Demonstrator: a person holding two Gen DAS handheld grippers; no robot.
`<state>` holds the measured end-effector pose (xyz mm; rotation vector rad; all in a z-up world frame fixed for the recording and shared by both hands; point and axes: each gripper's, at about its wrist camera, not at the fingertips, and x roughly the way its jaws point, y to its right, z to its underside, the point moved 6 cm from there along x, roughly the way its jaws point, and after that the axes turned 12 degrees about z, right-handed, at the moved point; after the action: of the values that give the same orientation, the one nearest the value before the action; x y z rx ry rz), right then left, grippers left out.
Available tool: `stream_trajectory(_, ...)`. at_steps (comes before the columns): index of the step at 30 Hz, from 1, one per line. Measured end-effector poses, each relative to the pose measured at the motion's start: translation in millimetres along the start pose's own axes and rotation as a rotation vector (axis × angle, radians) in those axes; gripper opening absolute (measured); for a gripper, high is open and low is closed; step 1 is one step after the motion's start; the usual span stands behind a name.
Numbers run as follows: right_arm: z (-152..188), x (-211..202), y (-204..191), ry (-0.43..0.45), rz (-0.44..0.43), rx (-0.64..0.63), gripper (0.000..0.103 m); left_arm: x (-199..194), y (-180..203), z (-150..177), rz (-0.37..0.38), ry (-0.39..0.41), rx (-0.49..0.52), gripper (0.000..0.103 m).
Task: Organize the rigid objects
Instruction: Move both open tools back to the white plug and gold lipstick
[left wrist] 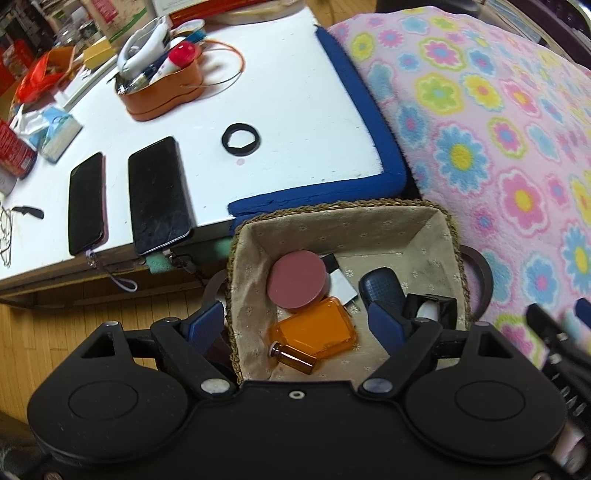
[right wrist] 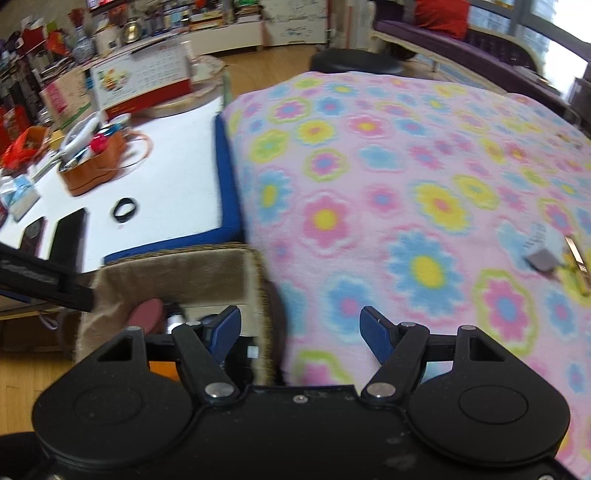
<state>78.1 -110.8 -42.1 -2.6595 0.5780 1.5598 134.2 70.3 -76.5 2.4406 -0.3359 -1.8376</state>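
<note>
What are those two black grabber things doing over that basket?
A person is tidying small hard things into the woven basket. The left gripper hovers over it, jaws open and empty. Inside lie a pink round tin, an orange bottle and a blue case. The right gripper, also open and empty, is over the flowery blanket, where a small grey box lies.

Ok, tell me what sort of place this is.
Probably a lived-in home room: a flowered blanket over a bed or couch, cluttered shelves behind, and phones on a white table.
</note>
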Motion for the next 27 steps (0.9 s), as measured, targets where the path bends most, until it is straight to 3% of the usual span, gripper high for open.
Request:
stream_trajectory(6, 12, 6, 84, 0.010, 0.153, 0.068, 0.071, -6, 14, -1, 0.006, 0.021, 0.065, 0.081)
stream_trajectory(14, 18, 17, 212, 0.067, 0.450, 0.222, 0.073, -18, 49, -2, 0.018, 0.069, 0.192, 0.081)
stream_trajectory(16, 16, 26, 233, 0.086, 0.491, 0.242, 0.073, -22, 61, -2, 0.023, 0.078, 0.228, 0.081)
stream_trajectory(19, 10, 44, 254, 0.095, 0.475, 0.273, 0.070, -27, 84, -1, 0.025, 0.078, 0.286, 0.081)
stream_trajectory(22, 4, 63, 264, 0.100, 0.417, 0.297, 0.060, -30, 113, 2, 0.044, 0.074, 0.346, 0.081)
stream_trajectory(23, 1, 70, 265, 0.100, 0.397, 0.296, 0.054, -32, 123, 3, 0.043, 0.079, 0.378, 0.081)
stream_trajectory(25, -1, 82, 265, 0.095, 0.369, 0.283, 0.031, -34, 144, 5, 0.028, 0.095, 0.440, 0.081)
stream_trajectory(27, 1, 89, 269, 0.107, 0.355, 0.266, 0.023, -36, 166, 5, 0.042, 0.104, 0.476, 0.081)
